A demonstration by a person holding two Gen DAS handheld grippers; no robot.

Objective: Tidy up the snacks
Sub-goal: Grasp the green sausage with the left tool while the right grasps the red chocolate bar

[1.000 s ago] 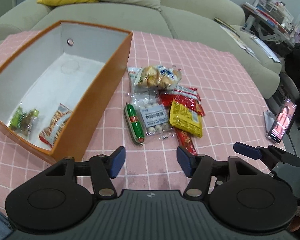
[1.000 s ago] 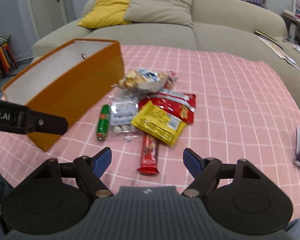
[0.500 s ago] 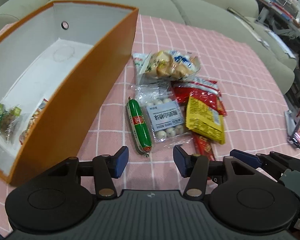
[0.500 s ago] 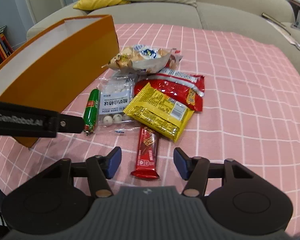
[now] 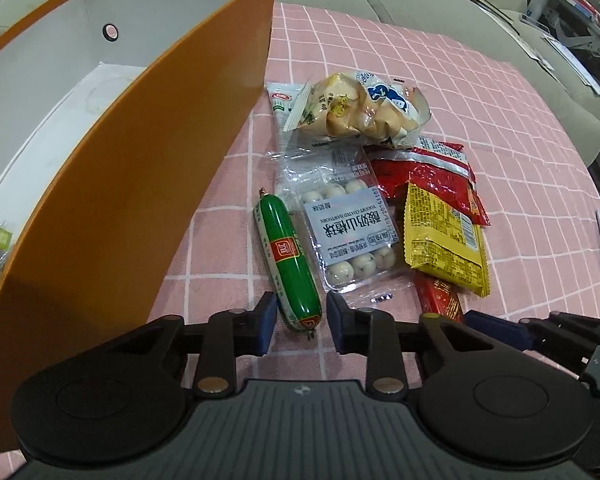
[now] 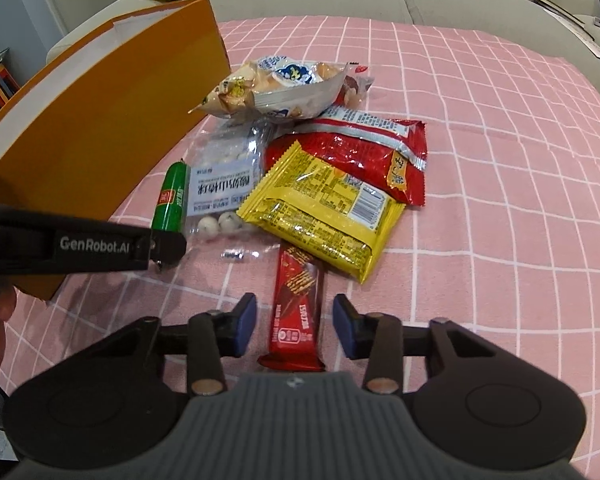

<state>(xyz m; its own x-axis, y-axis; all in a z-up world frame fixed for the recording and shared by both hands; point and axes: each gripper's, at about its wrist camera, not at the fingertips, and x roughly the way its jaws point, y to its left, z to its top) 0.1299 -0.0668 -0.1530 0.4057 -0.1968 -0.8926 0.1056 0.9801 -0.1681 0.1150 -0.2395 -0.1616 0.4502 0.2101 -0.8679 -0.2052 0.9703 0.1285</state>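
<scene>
Over the snack pile, both tongs have dropped and narrowed: left tongs (image 5: 300, 318) flanking the green sausage (image 5: 288, 264), right tongs (image 6: 294, 322) flanking the red bar (image 6: 296, 304).

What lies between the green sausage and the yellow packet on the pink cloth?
The clear bag of white yoghurt-coated balls lies between the green sausage and the yellow packet. Both wrist views show it.

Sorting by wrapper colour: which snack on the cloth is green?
The green sausage stick, lying between the orange box and the clear pack of white balls; the others are red, yellow or clear.
</scene>
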